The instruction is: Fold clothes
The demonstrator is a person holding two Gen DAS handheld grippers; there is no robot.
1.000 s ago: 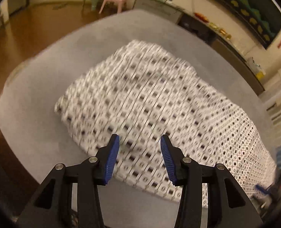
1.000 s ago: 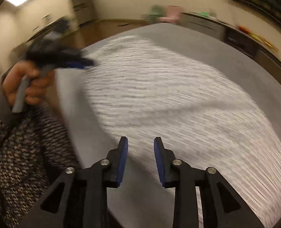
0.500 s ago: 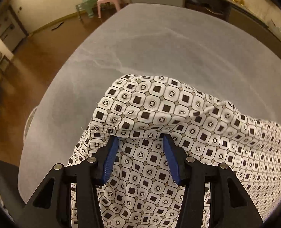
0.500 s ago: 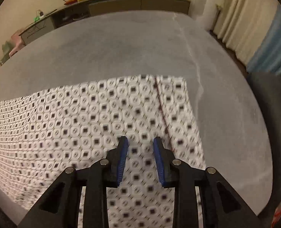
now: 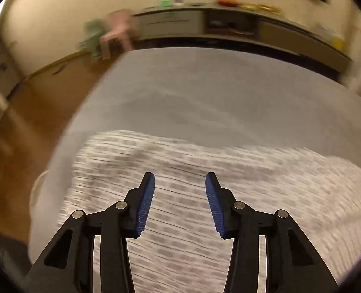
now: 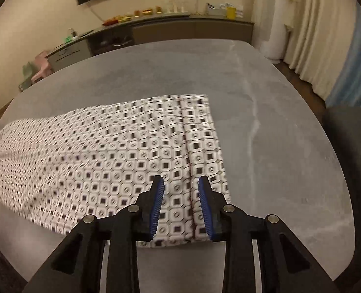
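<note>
Landmark = grey table point(image 6: 278, 127). On it lies the patterned cloth point(image 6: 121, 151), white w/ dark squares, spread flat across the table's near half, running from the left edge toward centre; right end squared off, w/ a seam just inside that end.

Left gripper point(image 5: 179, 190): released, blue pads wide apart, nothing between them, above the cloth's point(image 5: 204, 195) left end near the table's point(image 5: 204, 92) left edge. That view is motion-blurred, so can't tell if it touches the fabric.

Right gripper point(image 6: 181, 195): also released, pads apart, straddling the seam above the cloth's right near corner.

Behind the table: pink chair point(image 6: 42, 67) at far left, long sideboard point(image 6: 156, 31) along the wall, curtains point(image 6: 309, 36) to the right.
</note>
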